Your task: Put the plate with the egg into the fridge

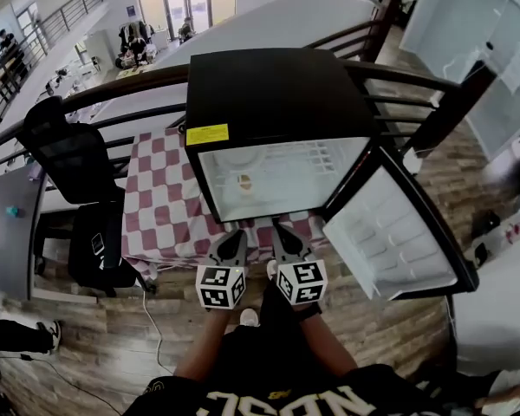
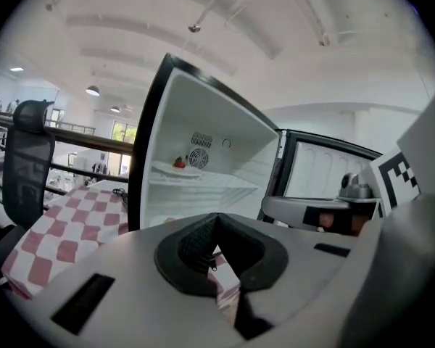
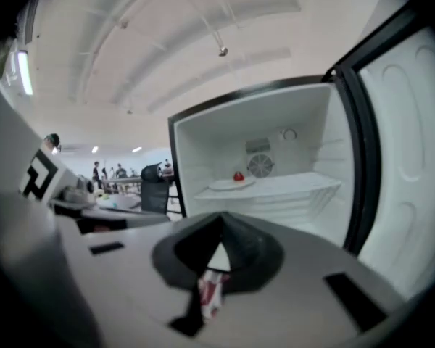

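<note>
A black mini fridge [image 1: 269, 94] stands on the checked tablecloth [image 1: 165, 202] with its door [image 1: 390, 232] swung wide to the right. On its white shelf lies the plate [image 1: 243, 183] with a small item on it. That item looks red in the gripper views, on the plate [image 2: 183, 170] and the plate [image 3: 230, 183]. My left gripper [image 1: 231, 248] and right gripper [image 1: 286, 243] hang side by side just outside the fridge front, below the opening. Both are shut, jaws together with nothing in them, as the left gripper [image 2: 216, 227] and right gripper [image 3: 219, 227] show.
A black office chair [image 1: 69, 159] stands left of the table. A dark railing [image 1: 416, 81] runs behind the fridge. The open door juts out toward my right side. Wood floor [image 1: 113, 336] lies beneath me, with a cable on it.
</note>
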`<state>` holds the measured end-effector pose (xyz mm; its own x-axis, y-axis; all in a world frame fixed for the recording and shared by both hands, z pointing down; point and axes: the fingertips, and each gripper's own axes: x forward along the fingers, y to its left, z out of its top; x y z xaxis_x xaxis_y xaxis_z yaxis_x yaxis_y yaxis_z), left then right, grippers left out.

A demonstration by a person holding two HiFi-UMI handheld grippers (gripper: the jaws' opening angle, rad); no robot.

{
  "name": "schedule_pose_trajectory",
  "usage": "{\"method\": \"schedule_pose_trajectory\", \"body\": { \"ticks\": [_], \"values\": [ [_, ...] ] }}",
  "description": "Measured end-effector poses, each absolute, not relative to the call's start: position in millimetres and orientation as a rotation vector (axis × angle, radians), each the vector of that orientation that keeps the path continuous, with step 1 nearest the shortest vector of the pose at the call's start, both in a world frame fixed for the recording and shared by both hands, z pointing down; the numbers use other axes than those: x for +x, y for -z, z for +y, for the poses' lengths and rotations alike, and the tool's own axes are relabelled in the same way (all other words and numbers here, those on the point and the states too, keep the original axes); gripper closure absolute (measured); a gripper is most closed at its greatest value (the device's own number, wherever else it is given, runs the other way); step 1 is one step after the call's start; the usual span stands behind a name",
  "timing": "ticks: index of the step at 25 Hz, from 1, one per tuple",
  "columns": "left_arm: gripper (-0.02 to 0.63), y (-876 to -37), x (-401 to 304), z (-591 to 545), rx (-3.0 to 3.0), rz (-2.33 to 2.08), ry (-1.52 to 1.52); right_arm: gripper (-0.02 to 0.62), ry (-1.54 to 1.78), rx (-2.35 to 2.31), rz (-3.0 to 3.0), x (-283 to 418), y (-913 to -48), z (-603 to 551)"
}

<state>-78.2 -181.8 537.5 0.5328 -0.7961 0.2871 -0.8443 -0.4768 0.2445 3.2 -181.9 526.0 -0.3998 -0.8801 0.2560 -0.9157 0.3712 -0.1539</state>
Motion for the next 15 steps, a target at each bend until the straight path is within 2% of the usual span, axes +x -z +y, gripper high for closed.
{"method": "schedule_pose_trajectory", "body": {
  "ticks": [6, 15],
  "values": [
    [0.584, -475.8, -82.3, -154.6, 2.515, -1.396, -0.098, 0.575, -0.335, 1.698, -2.517, 35.9, -476.4, -141.4],
    [0.584, -439.2, -100.4, -127.9, 2.437, -1.612, -0.133, 0.575, -0.298, 1.683, -2.492, 105.6, -442.8, -120.4]
  ]
}}
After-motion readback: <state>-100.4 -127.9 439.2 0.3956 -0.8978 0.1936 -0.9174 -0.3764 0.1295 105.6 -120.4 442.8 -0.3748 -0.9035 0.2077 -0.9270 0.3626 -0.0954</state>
